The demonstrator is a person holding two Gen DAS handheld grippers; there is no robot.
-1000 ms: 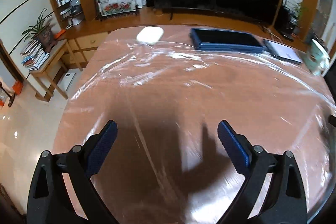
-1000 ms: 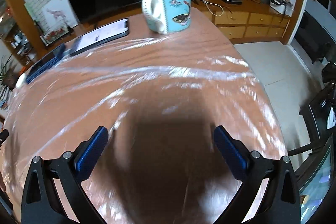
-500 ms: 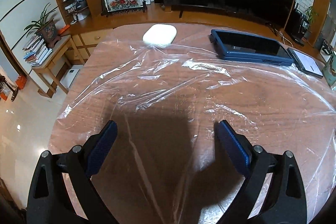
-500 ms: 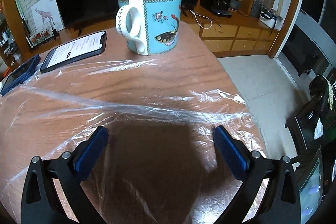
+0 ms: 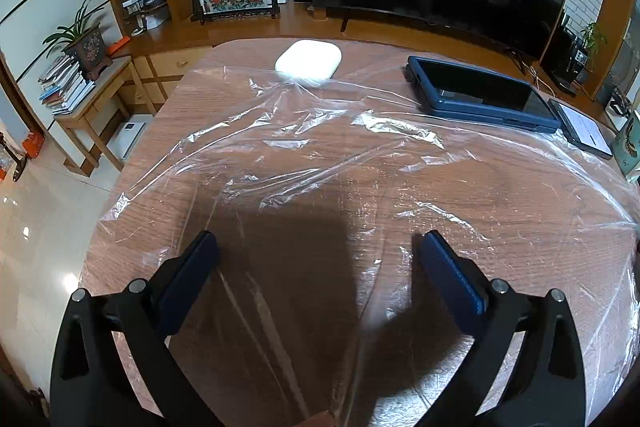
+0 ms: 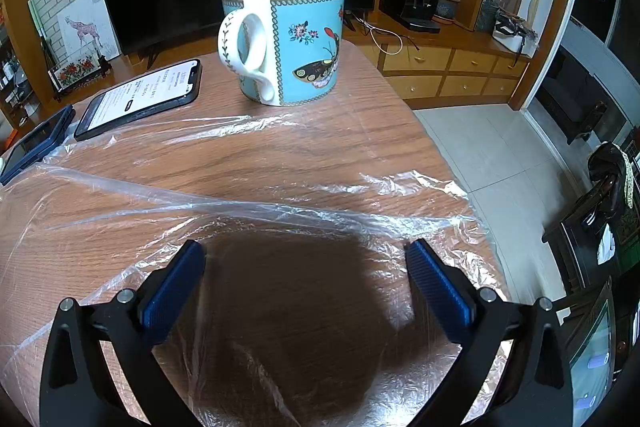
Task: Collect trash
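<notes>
A large crinkled sheet of clear plastic film (image 5: 320,155) lies spread over most of the round wooden table (image 5: 248,51); the same plastic film (image 6: 280,211) reaches the table's right rim in the right wrist view. My left gripper (image 5: 316,247) hovers over the film near the table's left front, its jaws opening wide, nothing between its blue pads (image 5: 448,275). My right gripper (image 6: 304,255) hangs open above the film's right part, also empty.
A white oval case (image 5: 309,59) pins the film's far edge. A blue-cased tablet (image 5: 480,95) and a phone (image 6: 140,99) lie at the back. A turquoise butterfly mug (image 6: 292,39) stands behind the film. Tiled floor (image 6: 500,163) drops off right of the table.
Both views have steadied and moved closer to the far objects: the white case and tablet sit lower in the left view, and the mug looms larger in the right view. Left jaws spread slightly.
</notes>
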